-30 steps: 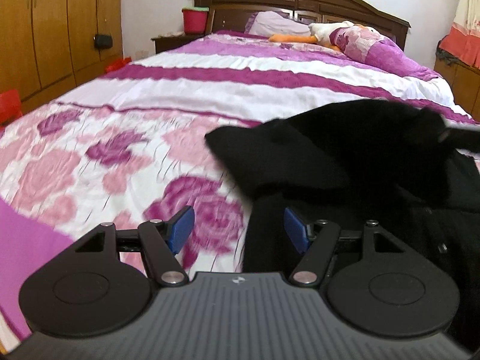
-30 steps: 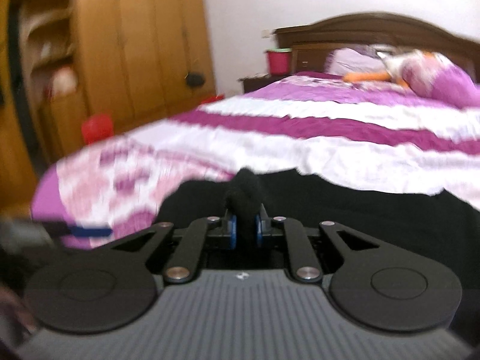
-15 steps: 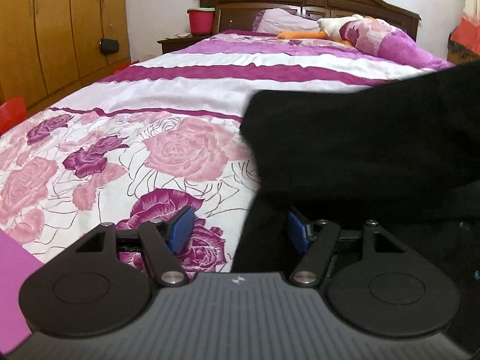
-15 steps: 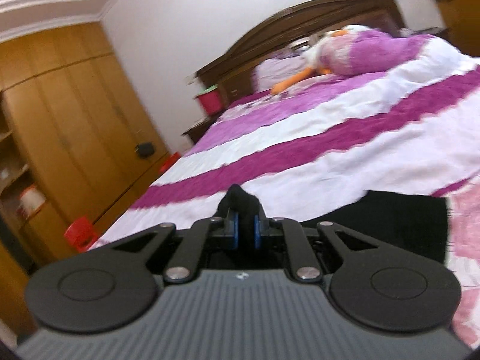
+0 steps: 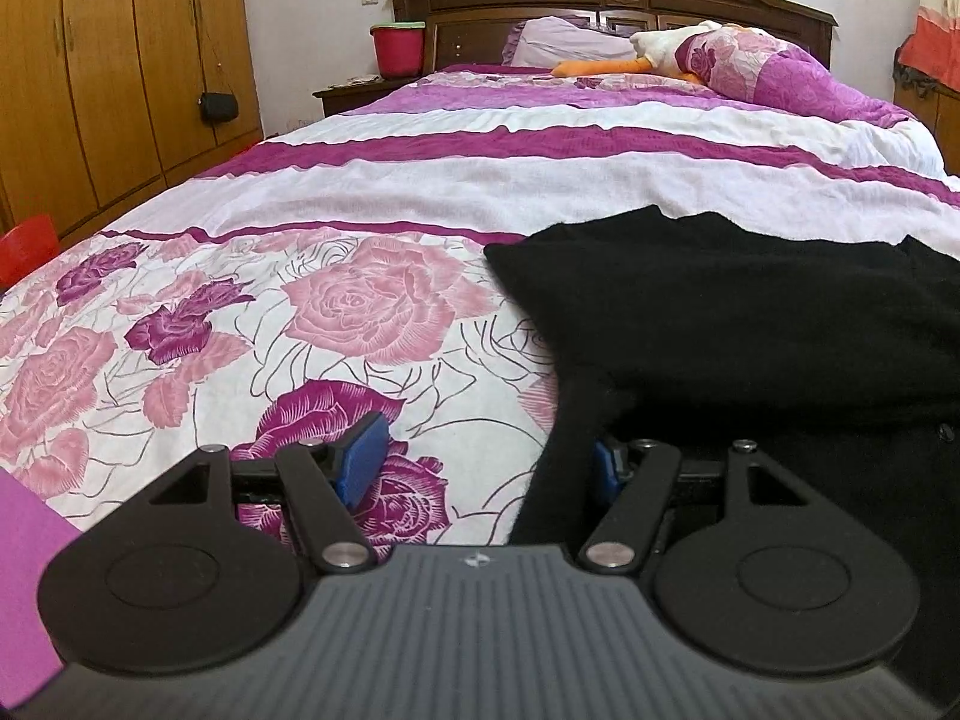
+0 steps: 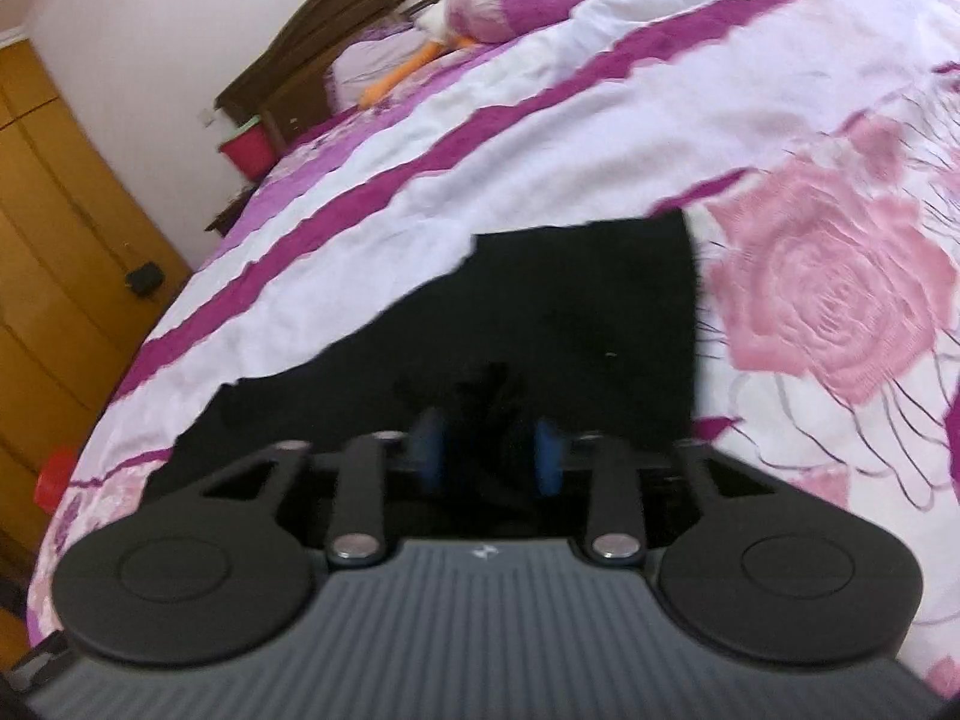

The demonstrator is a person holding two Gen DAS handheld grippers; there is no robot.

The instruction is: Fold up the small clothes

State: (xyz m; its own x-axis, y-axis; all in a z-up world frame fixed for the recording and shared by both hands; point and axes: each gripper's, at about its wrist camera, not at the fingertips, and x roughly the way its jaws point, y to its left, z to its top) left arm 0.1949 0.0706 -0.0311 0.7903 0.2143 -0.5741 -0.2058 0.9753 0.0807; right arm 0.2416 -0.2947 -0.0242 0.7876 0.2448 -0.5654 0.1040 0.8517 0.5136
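Letting go, the right gripper (image 6: 489, 450) is opening its jaws, with a bunch of the black cloth (image 6: 570, 312) between them but not pinched. The left gripper (image 5: 486, 468) has its jaws wide, holding nothing, at the cloth's (image 5: 750, 324) near edge. One fold looks laid down; next, grab an edge again. Past the jaws spreads the flowery bed (image 5: 300, 312), then the brown wardrobe (image 5: 120, 60).

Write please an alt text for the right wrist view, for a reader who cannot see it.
The right gripper hangs low over a black garment spread on a floral pink and purple bedspread, its blue-padded jaws opening with a bunch of the black cloth between them. Behind are a dark wooden headboard and a wooden wardrobe.
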